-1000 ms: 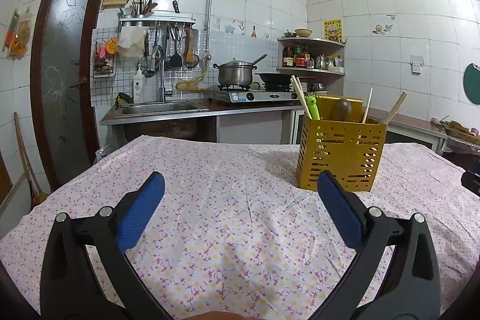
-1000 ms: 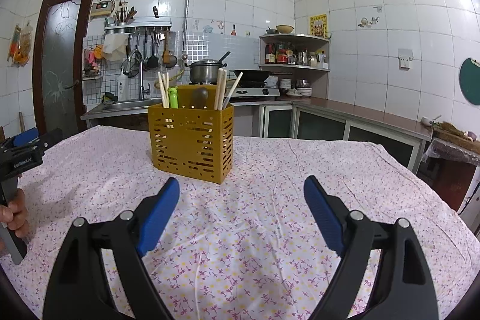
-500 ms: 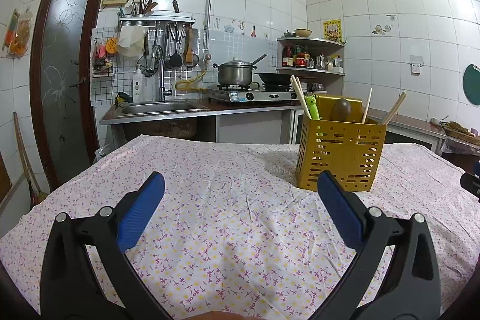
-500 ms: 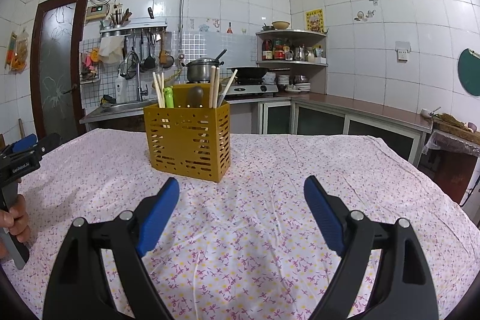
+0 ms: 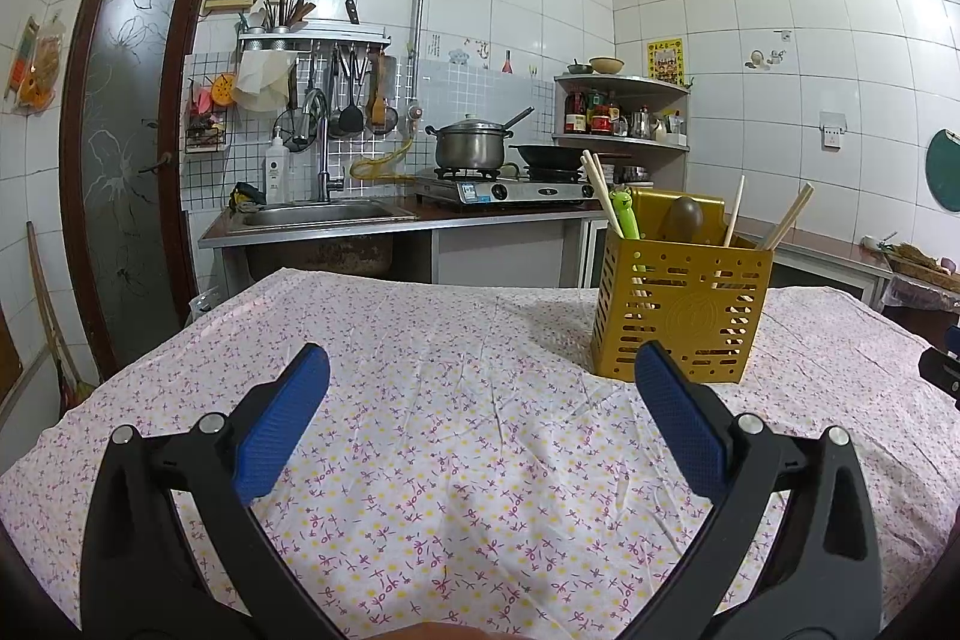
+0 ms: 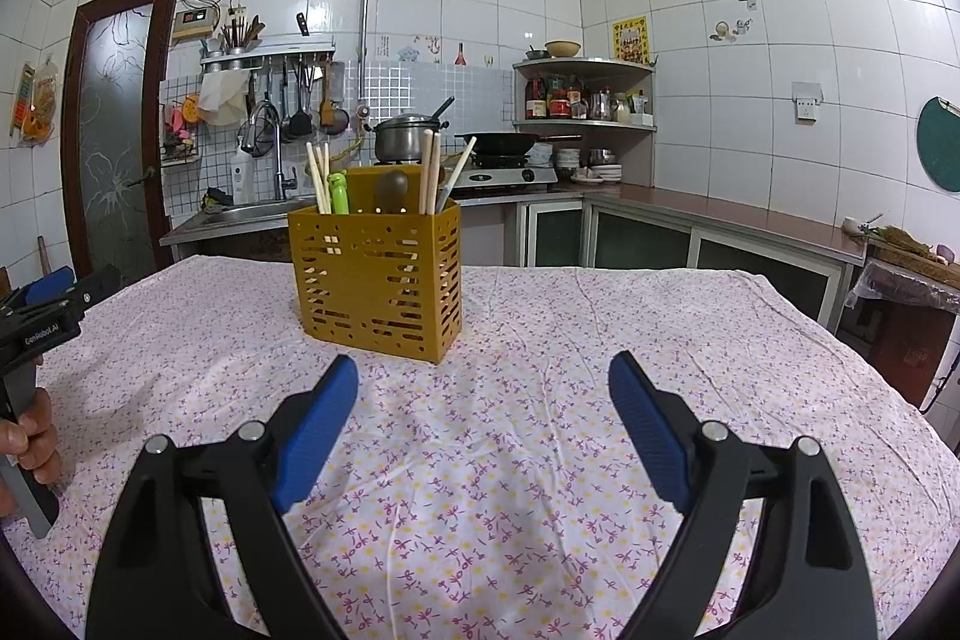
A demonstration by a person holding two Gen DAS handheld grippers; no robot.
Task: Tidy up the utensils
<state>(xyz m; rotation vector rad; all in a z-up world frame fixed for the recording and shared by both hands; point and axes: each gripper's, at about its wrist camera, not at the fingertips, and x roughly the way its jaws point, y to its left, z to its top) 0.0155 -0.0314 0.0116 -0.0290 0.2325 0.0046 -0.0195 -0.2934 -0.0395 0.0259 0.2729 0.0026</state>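
Note:
A yellow perforated utensil holder (image 5: 681, 310) (image 6: 378, 286) stands upright on the flowered tablecloth (image 5: 456, 400) (image 6: 540, 400). Pale chopsticks (image 6: 429, 172), a green-handled utensil (image 6: 339, 193) and a dark brown rounded handle (image 6: 391, 189) stick out of its top. My left gripper (image 5: 480, 370) hovers open over the cloth, the holder just beyond its right finger. My right gripper (image 6: 483, 376) is open too, with the holder ahead and slightly left. Nothing lies between either pair of blue pads. The left gripper's body and the hand (image 6: 33, 436) holding it show at the left edge of the right wrist view.
Behind the table runs a kitchen counter with a sink (image 5: 324, 214), a stove bearing a steel pot (image 5: 471, 145) and a wok (image 5: 549, 154), and a corner shelf (image 5: 624, 112) with bottles. A glass door (image 5: 129, 172) stands at left. Low cabinets (image 6: 690, 244) line the right wall.
The right wrist view has shifted slightly, so the holder sits a little lower in it. The left wrist view is unchanged, and both grippers have stayed open.

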